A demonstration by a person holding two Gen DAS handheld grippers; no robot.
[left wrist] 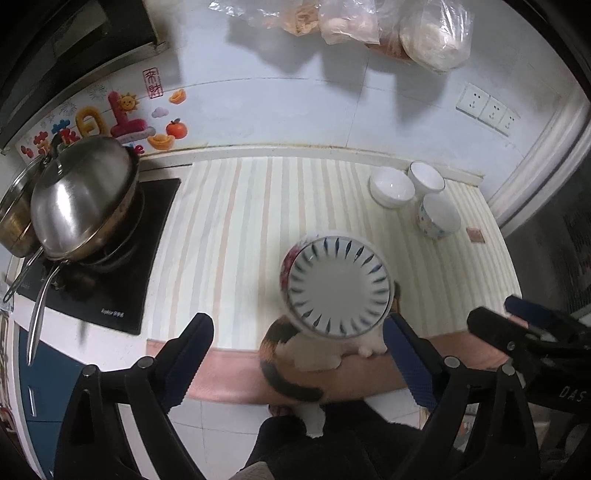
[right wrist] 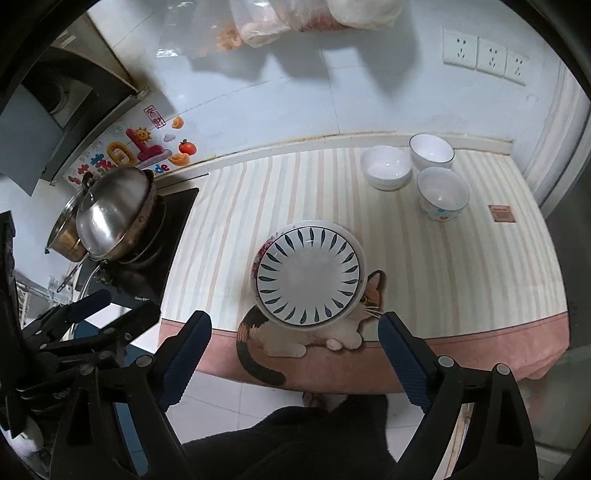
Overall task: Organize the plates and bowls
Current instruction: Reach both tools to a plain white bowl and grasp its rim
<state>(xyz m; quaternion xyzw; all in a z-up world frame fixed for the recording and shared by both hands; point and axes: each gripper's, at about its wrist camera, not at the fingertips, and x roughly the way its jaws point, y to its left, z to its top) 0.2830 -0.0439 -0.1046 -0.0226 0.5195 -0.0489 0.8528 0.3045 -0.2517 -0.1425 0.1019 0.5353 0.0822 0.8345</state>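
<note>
A white plate with blue leaf marks [left wrist: 338, 288] [right wrist: 308, 277] sits on top of a flowered dish [left wrist: 289, 260] [right wrist: 263, 251] near the front edge of the striped mat [left wrist: 236, 236] [right wrist: 461, 266]. Three white bowls stand at the back right: a wide one [left wrist: 392, 186] [right wrist: 386, 166], a blue-rimmed one [left wrist: 426, 177] [right wrist: 431, 150] and a patterned one [left wrist: 439, 216] [right wrist: 442, 192]. My left gripper [left wrist: 299, 358] is open, empty, above the counter's front edge before the plate. My right gripper [right wrist: 295, 360] is open and empty, likewise in front of the plate. Each gripper shows in the other's view [left wrist: 524, 325] [right wrist: 96, 314].
A steel pot with a lid [left wrist: 81, 199] [right wrist: 114, 214] sits on a black cooktop [left wrist: 110, 291] [right wrist: 173, 221] at the left. Plastic bags [left wrist: 369, 26] [right wrist: 295, 18] hang on the wall above. Wall sockets [left wrist: 487, 109] [right wrist: 484, 55] are at the upper right. A cat picture [right wrist: 325, 332] is printed on the mat's front.
</note>
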